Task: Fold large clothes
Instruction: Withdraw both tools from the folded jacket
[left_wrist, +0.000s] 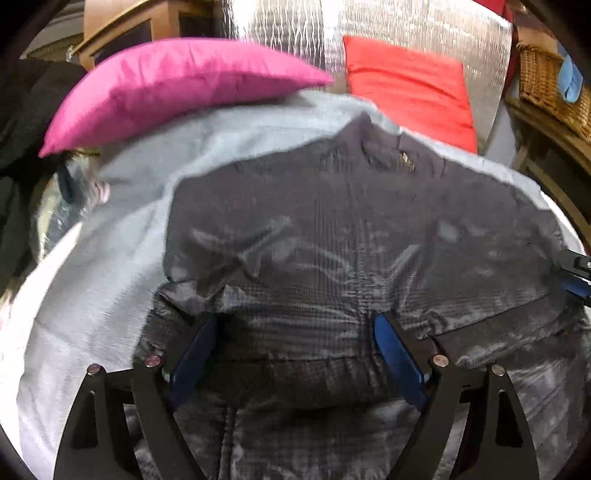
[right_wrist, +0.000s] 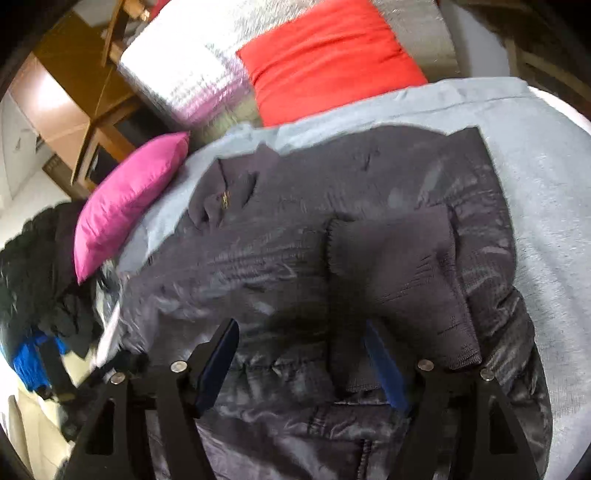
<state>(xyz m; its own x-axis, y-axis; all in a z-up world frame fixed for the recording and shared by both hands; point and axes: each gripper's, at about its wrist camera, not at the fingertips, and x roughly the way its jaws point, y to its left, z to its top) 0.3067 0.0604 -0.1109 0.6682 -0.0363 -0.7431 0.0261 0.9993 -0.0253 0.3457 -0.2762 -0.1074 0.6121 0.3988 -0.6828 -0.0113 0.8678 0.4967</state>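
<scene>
Bed (left_wrist: 92, 266): a wide surface under a pale grey sheet, and it carries everything here. Its head end sits at the top of both views, with a pink cushion (left_wrist: 166, 85) towards one head corner and a red cushion (right_wrist: 325, 55) towards the other.

Jacket (left_wrist: 351, 236): there it is, a big dark padded coat spread over the middle of the bed. The collar points to the head end and the hem runs to the near edge, under both tools.

Jacket, handling: I'd call it bulky but light and thoroughly soft. The shell is shiny, so it will likely slide under the pads. Expect it to puff back up after each fold.

Sleeve (right_wrist: 402, 284): lying across the body of the jacket, with the ribbed knit cuff towards the middle.

Where to take hold: I'd go for the knit cuff or the gathered hem band. The ribbing should give more bite than the slick quilting.

Left gripper (left_wrist: 295, 332): jaws apart, poised over the hem band with nothing pinched.

Right gripper (right_wrist: 301, 343): jaws apart too, sitting over the jacket just beside the sleeve. Nothing gripped that I can see.
</scene>
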